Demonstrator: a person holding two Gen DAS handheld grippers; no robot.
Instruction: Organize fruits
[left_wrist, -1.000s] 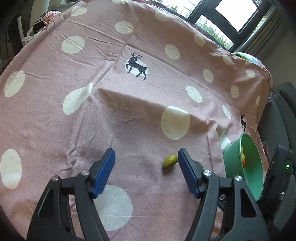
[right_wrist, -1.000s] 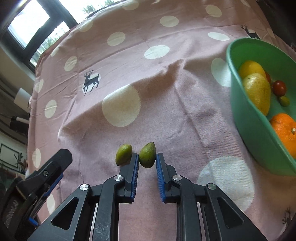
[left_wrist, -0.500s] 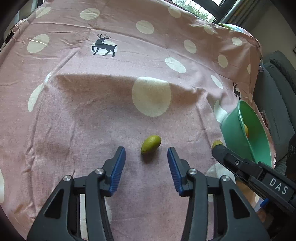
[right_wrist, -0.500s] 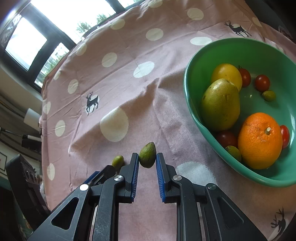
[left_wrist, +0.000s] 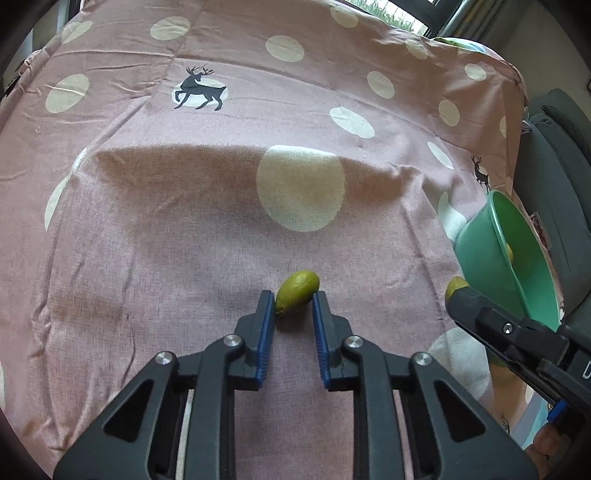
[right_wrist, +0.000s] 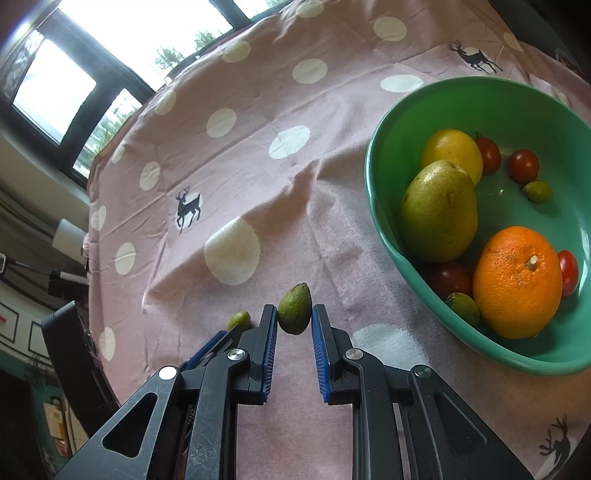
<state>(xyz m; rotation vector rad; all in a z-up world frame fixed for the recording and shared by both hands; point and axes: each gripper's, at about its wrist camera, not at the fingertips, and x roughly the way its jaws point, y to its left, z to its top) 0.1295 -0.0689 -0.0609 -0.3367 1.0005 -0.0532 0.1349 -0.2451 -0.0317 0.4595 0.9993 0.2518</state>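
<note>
Since a second ago my left gripper (left_wrist: 293, 308) has narrowed from wide apart to closed around the small yellow-green fruit (left_wrist: 297, 291) lying on the pink spotted cloth (left_wrist: 166, 221); both pads appear to touch it, though it is not yet lifted. My right gripper (right_wrist: 294, 317) has carried its darker green fruit (right_wrist: 294, 308), clamped between its pads, up off the cloth and toward the green bowl (right_wrist: 384, 229). In my judgement, these look to be the last loose fruits; the orange (right_wrist: 517, 282) and pear (right_wrist: 439, 210) already sit in the bowl.
</note>
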